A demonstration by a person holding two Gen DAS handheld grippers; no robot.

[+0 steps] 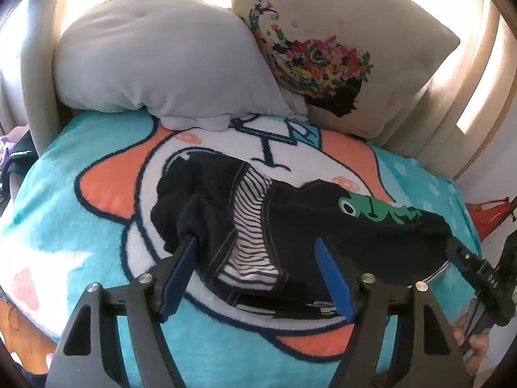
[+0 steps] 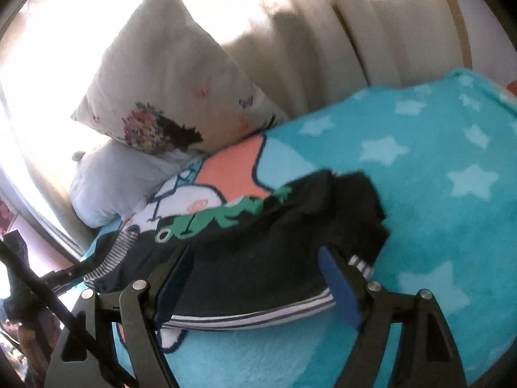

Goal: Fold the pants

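Navy kids' pants (image 1: 290, 226) lie crumpled on fleece blanket (image 1: 80, 226) on bed, near pillows. L gripper (image 1: 255, 252) and R gripper (image 2: 255, 258): both released, jaws straddling fabric w/o pinching. Risk: closing now catches one layer only, so fold skews.

Right gripper (image 1: 465, 258): cut off by the left wrist view's right edge, finger gap unreadable there. Hand (image 1: 470, 342) behind it: only partly seen. Pants (image 2: 258, 252): blurred in the right wrist view, lower hem hidden behind blue pads (image 2: 339, 291). Grey pillow (image 2: 110, 184): partly hidden under floral pillow (image 2: 168, 80).
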